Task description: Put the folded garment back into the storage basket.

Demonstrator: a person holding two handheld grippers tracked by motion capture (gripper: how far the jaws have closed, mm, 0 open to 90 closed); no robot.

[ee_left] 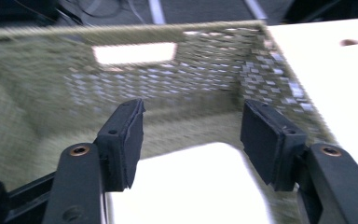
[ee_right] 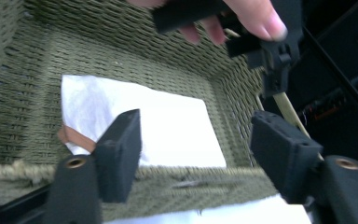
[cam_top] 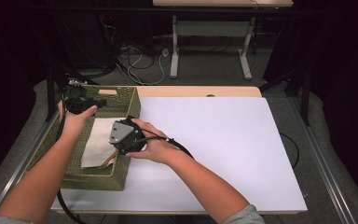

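Woven olive-green fibre makes up the basket (cam_top: 126, 105) sitting at the left of the high view, on the near-left corner of a white table top (cam_top: 223, 140). Inside it lies a folded white cloth (cam_top: 98, 142) with a brown strip at one corner, flat on the basket floor. Both hands are over the basket: the left gripper (cam_top: 81, 100) sits at its far end, upper left of the frame, and the right gripper (cam_top: 126, 135) hangs over its right wall. In the left gripper view the black pads (ee_left: 126, 140) stand apart with nothing between them, the cloth (ee_left: 186, 186) below. In the right gripper view the jaws are likewise apart and empty, the cloth (ee_right: 168, 123) lying beyond the rim.
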